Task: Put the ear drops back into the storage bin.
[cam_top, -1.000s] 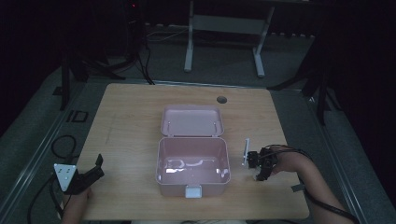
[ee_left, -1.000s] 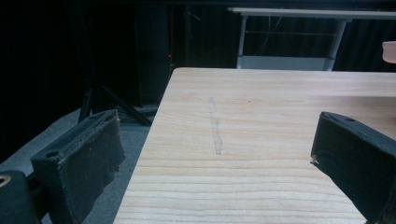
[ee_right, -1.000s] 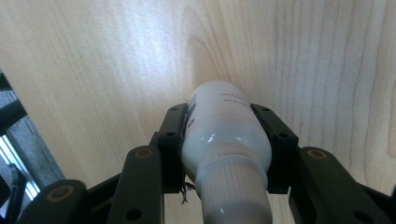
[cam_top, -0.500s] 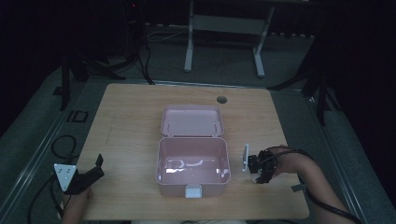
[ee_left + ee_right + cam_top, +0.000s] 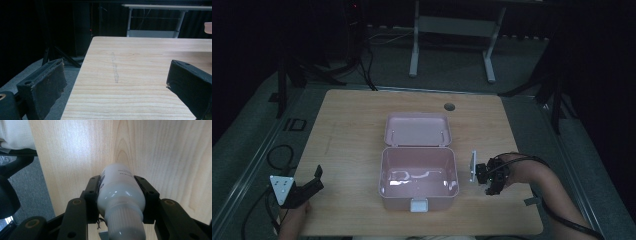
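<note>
An open pink box (image 5: 418, 175) stands mid-table, its lid (image 5: 417, 129) laid back flat behind it. To the right of the box, my right gripper (image 5: 491, 186) points down at the wood. It is shut on a white bottle (image 5: 120, 195) with a ribbed cap, the right gripper (image 5: 117, 181) holding it around the body, label end toward the table. At the table's front left corner my left gripper (image 5: 314, 177) is open. In its own view the left gripper (image 5: 116, 66) has bare wood between its jaws.
The wooden table (image 5: 352, 130) has a round cable hole (image 5: 449, 106) near its far edge. A metal frame (image 5: 452, 25) stands on the floor behind. Cables (image 5: 277, 155) lie on the floor at left. The table's front edge and white cloth (image 5: 15, 132) show near the bottle.
My right gripper, with the bottle in it, has shifted slightly toward the front edge of the table. The left gripper has stayed put.
</note>
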`<move>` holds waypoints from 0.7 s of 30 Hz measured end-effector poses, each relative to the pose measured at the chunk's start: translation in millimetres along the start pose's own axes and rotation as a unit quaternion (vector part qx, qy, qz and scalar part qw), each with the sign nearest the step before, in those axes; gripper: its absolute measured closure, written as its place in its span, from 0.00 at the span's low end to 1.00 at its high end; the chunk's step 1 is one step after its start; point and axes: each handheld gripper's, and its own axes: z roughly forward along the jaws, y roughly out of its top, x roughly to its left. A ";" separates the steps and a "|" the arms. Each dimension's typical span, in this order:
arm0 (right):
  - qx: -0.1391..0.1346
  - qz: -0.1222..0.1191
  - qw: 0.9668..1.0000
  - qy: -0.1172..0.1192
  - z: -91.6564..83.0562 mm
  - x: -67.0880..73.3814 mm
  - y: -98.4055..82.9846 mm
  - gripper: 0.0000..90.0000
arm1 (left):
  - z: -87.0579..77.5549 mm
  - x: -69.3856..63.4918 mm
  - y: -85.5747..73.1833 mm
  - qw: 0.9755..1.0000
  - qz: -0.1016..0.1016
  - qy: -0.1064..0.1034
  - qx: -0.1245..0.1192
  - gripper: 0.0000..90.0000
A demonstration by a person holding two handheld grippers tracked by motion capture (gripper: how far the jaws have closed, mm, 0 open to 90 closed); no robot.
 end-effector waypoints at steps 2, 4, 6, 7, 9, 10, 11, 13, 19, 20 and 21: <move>0.000 0.000 1.000 -0.001 -3.1 0.5 0.4 0.66 | 0.0 0.0 0.0 1.000 0.000 0.000 0.000 0.03; -0.001 0.002 1.000 -0.004 -11.5 1.4 1.9 0.66 | 0.0 0.0 0.0 1.000 0.000 0.000 0.000 0.03; 0.000 0.002 1.000 -0.007 -16.6 2.2 2.9 0.66 | 0.0 0.0 0.0 1.000 0.000 0.000 0.000 0.03; 0.000 0.001 1.000 -0.007 -19.2 2.5 3.5 0.66 | 0.0 0.0 0.0 1.000 0.000 0.000 0.000 0.03; -0.001 -0.002 1.000 -0.009 -24.2 3.1 4.7 0.66 | 0.0 0.0 0.0 1.000 0.000 0.000 0.000 0.03; 0.000 -0.002 1.000 -0.009 -26.7 3.4 5.2 0.66 | 0.1 0.0 0.0 1.000 0.000 0.000 0.000 0.03; 0.001 -0.003 1.000 -0.012 -29.5 3.8 5.9 0.66 | 0.1 0.0 0.0 1.000 0.000 0.000 0.000 0.03; 0.003 -0.002 1.000 -0.012 -35.1 4.3 6.8 0.66 | 0.0 0.0 0.0 1.000 0.000 0.000 0.000 0.03; 0.000 -0.001 1.000 -0.021 -53.5 5.2 10.5 0.66 | 0.0 0.0 0.0 1.000 0.000 -0.001 0.000 0.03; -0.001 -0.001 1.000 -0.025 -56.4 5.4 11.6 0.66 | 0.0 0.0 0.0 1.000 0.000 -0.001 0.000 0.03; -0.002 0.000 1.000 -0.026 -59.2 5.4 12.8 0.66 | 0.0 0.0 0.0 1.000 0.000 0.000 0.000 0.03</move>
